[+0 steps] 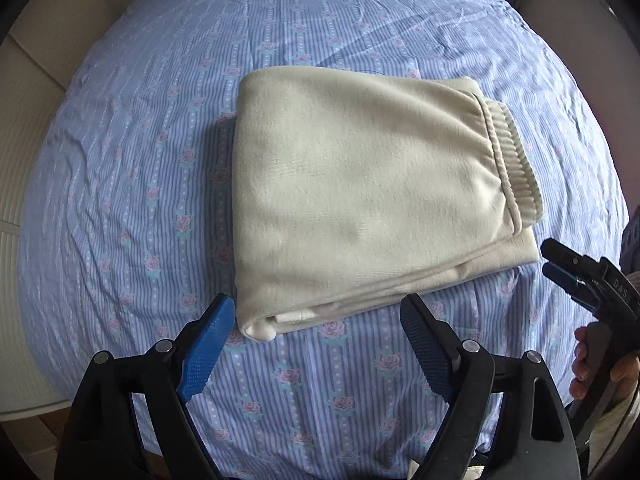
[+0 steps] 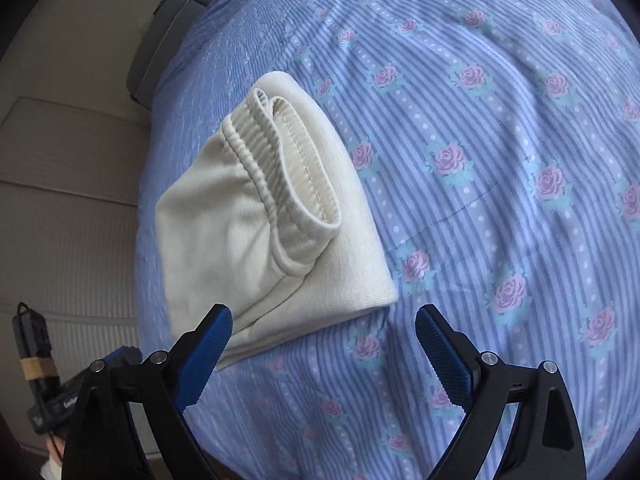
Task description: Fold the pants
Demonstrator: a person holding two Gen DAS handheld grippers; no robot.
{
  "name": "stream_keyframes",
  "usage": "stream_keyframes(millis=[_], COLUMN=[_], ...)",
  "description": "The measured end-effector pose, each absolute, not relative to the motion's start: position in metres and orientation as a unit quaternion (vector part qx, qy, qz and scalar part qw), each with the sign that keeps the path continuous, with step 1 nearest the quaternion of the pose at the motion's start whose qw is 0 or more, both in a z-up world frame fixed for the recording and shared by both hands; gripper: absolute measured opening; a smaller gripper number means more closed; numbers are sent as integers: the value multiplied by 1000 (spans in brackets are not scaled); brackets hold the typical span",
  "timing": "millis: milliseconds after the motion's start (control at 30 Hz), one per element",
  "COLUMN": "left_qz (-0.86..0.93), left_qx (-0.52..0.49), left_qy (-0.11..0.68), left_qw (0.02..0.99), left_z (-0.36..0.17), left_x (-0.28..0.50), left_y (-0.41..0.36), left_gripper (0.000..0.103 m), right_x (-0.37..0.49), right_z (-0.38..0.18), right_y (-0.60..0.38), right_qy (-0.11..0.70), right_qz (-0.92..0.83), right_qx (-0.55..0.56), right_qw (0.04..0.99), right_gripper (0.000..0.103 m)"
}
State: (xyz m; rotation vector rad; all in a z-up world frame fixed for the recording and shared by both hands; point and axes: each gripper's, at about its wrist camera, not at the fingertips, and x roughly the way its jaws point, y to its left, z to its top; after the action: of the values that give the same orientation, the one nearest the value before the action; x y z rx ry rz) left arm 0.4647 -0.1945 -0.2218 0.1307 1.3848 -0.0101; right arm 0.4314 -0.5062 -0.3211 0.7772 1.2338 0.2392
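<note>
Cream pants (image 1: pixel 360 192) lie folded into a compact stack on the bed, with the ribbed elastic waistband (image 1: pixel 512 156) on top at the right end. My left gripper (image 1: pixel 318 312) is open and empty, just in front of the stack's near edge. In the right wrist view the pants (image 2: pixel 240 224) lie left of centre, waistband (image 2: pixel 288 168) facing me. My right gripper (image 2: pixel 324 322) is open and empty, hovering at the stack's near corner. The right gripper also shows in the left wrist view (image 1: pixel 560 264) beside the stack's right corner.
The bed is covered by a blue striped sheet with pink roses (image 1: pixel 120 200), wrinkled all over. A pale wall and radiator-like panel (image 2: pixel 60 240) run along the bed's far side. The left gripper's body (image 2: pixel 44 392) shows at the lower left of the right wrist view.
</note>
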Motion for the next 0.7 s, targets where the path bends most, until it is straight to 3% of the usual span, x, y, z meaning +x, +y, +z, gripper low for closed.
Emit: stream_keyframes(millis=[367,500,700], left_qz=[-20,-17,0], left_qx=[77,61,39], left_qy=[625,628,631], left_qw=[777,776,774], left_z=[-232,-234,-238], left_x=[455,449,442], left_y=[-217,-211,-199], left_gripper=[85,85,85], right_x=[451,454,470], right_z=[-377,-376,-369], right_y=[-517,-508,-498], right_qy=[533,527,522], right_qz=[166,195,174], right_qx=[444,456,468], right_qw=[701,690,692], right_gripper=[99,101,96])
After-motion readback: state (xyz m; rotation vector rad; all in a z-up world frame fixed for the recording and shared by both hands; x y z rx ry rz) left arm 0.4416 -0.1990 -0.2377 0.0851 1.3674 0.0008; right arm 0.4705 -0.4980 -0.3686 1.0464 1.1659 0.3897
